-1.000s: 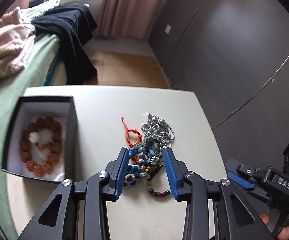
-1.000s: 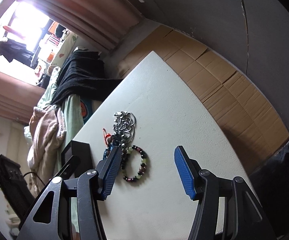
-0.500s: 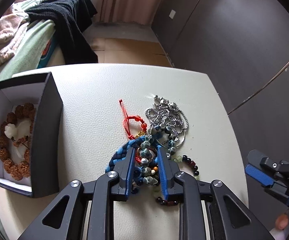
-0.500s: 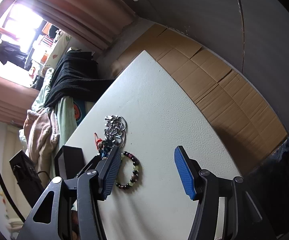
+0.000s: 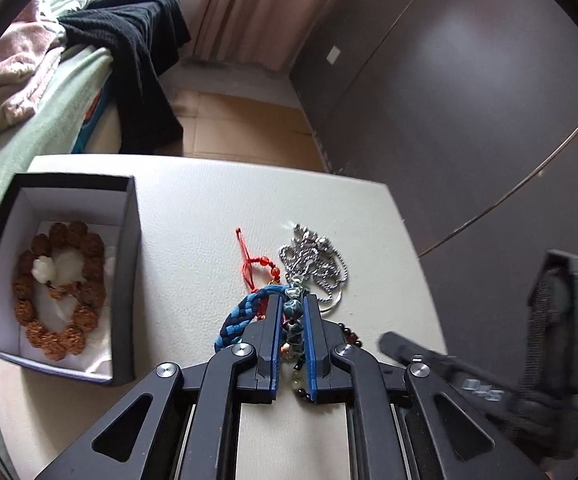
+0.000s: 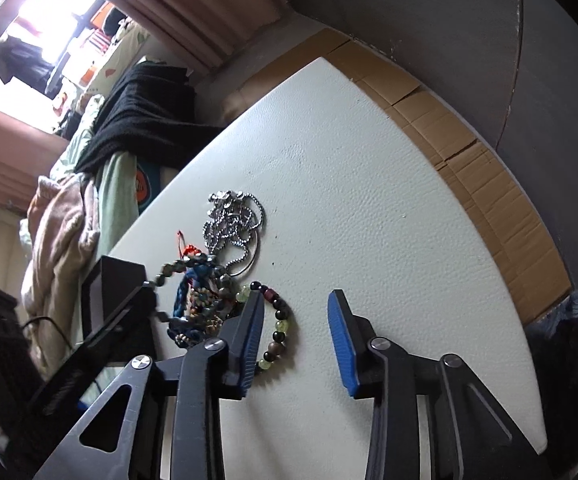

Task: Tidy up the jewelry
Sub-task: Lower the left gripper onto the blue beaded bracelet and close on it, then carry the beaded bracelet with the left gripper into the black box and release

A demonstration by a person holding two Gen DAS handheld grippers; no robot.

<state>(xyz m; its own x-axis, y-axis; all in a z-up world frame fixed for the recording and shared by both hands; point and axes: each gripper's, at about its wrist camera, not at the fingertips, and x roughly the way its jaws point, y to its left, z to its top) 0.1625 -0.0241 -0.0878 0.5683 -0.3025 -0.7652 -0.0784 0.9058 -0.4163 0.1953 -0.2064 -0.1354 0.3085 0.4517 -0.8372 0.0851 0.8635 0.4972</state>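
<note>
My left gripper [image 5: 292, 304] is shut on a bracelet of teal-grey beads [image 5: 293, 310] in a jewelry pile on the white table [image 5: 193, 216]. Beside it lie a blue braided bracelet [image 5: 241, 318], a red cord bracelet [image 5: 249, 264] and a silver chain [image 5: 313, 260]. A black box [image 5: 127, 280] at the left holds a brown bead bracelet [image 5: 61, 292]. My right gripper [image 6: 295, 300] is open and empty above the table, next to a dark and green bead bracelet [image 6: 277, 334]. The pile [image 6: 209, 288] and silver chain [image 6: 233, 224] show in the right wrist view.
A bed with green sheet [image 5: 29, 136], black cloth [image 5: 137, 48] and pink blanket stands left of the table. Cardboard covers the floor [image 5: 241, 120] beyond the table's far edge. A dark wall [image 5: 469, 100] runs along the right. The right gripper's body [image 5: 469, 384] is at the lower right.
My left gripper has closed from open around the pile onto the teal-grey bead bracelet. The right gripper has stayed open, shifting slightly closer to the pile.
</note>
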